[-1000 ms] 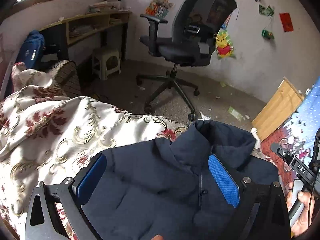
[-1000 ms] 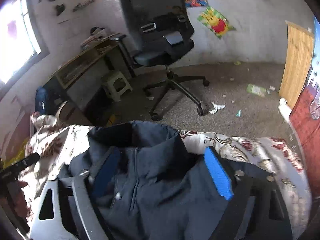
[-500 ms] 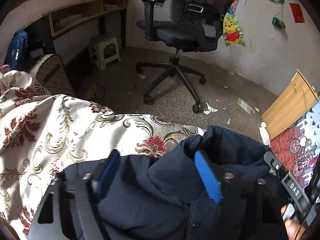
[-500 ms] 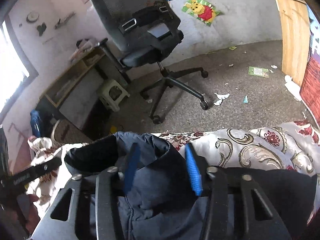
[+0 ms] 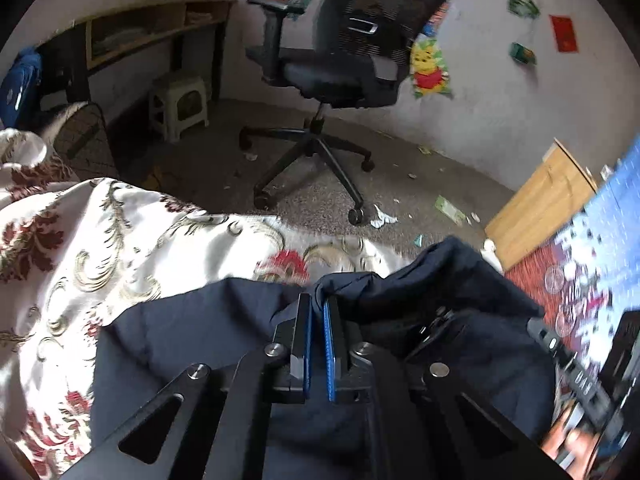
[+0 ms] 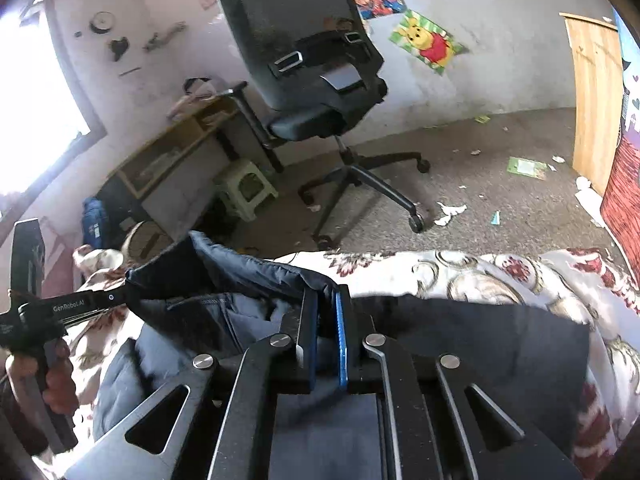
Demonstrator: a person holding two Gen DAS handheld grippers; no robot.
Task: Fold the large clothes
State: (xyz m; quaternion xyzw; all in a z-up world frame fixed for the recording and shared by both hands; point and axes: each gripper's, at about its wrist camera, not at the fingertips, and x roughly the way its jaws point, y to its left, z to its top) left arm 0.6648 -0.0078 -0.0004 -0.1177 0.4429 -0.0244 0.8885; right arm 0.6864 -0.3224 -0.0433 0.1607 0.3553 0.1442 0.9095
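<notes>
The dark navy jacket (image 5: pixel 192 332) lies on the floral bedspread (image 5: pixel 80 248), its collar end at the far edge of the bed, toward twelve o'clock in both wrist views. The left gripper (image 5: pixel 318 308) has just clamped down on a fold of the collar, and the blue pads pinch cloth between them. The right gripper (image 6: pixel 327 300) has likewise just closed, holding the other side of the collar, which stretches from it toward nine o'clock, to where the left tool bites the far corner.

Judging from how thin each bite looks, the main risk is slippage: the padded fabric is slick and bulky, and a quick lift could pull a fold out of one claw, dropping that side and skewing the fold. Uneven pulling between the two hands could twist the collar. Dragging instead of lifting might rumple the bedspread, or tip the jacket over the bed's edge toward the littered floor (image 6: pixel 500 200) at one o'clock.
</notes>
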